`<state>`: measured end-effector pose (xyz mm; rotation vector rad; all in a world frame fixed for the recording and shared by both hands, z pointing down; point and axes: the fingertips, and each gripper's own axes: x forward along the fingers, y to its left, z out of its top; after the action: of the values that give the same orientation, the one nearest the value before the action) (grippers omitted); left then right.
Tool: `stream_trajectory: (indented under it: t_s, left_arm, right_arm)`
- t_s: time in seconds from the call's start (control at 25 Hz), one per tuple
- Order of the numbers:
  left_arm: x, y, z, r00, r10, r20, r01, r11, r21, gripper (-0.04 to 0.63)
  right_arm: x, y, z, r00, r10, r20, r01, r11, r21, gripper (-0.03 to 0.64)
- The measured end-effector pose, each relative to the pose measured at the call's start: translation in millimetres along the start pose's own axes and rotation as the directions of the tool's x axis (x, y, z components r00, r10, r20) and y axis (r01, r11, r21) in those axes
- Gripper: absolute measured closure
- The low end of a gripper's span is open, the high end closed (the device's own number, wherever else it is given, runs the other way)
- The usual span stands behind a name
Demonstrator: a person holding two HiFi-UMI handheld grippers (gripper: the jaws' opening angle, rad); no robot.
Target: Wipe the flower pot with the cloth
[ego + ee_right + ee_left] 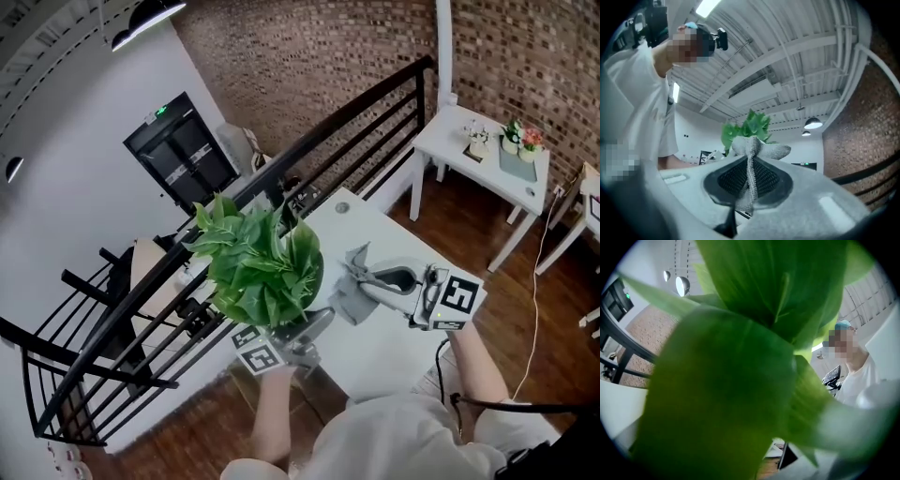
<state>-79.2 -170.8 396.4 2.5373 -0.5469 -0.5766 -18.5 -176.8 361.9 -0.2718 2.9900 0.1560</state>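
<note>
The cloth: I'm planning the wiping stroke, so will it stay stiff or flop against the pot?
Probably floppy: the cloth bunches into folds where the right gripper pinches it. Likely light, since that small pinch carries it. Its woven texture looks grippy rather than slippery.

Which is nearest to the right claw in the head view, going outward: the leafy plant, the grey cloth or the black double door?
1. The grey cloth, pinched in the right claw itself.
2. The leafy plant, close by on its left.
3. The black double door, far off at upper left.
</note>
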Motion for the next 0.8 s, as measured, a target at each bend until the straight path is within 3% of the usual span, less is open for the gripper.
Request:
stream_trajectory:
  t_s: [0.12, 0.28, 0.4, 0.52, 0.6, 0.8]
  left_arm:
    - [4, -13, -1, 0.999, -0.042, -0.019, 0.042, 0.999, -0.003, 0.193]
    - [4, -32, -4, 0.996, -0.085, -0.042, 0.085, 0.996, -0.005, 0.192]
    - [8, -44, -3, 0.992, -0.114, -0.043, 0.114, 0.993, -0.007, 0.190]
    - [13, -52, 1, 0.992, -0.125, -0.030, 0.125, 0.992, -0.008, 0.190]
    - [20, -59, 2, 0.988, -0.155, -0.017, 0.154, 0.988, -0.004, 0.192]
    - [29, -61, 1, 0.986, -0.167, 0.013, 0.167, 0.986, -0.014, 0.193]
  right_arm:
    - [-5, -26, -5, 0.998, -0.055, 0.008, 0.054, 0.995, 0.088, 0.604]
    - [1, -46, -14, 0.996, -0.081, 0.047, 0.067, 0.966, 0.252, 0.604]
    - [11, -44, -27, 0.998, -0.015, 0.060, -0.006, 0.943, 0.334, 0.604]
    - [16, -39, -32, 0.983, 0.084, 0.164, -0.150, 0.879, 0.453, 0.604]
    - [17, -39, -34, 0.972, 0.106, 0.211, -0.199, 0.847, 0.493, 0.604]
    - [27, -32, -48, 0.975, 0.119, 0.188, -0.198, 0.845, 0.496, 0.604]
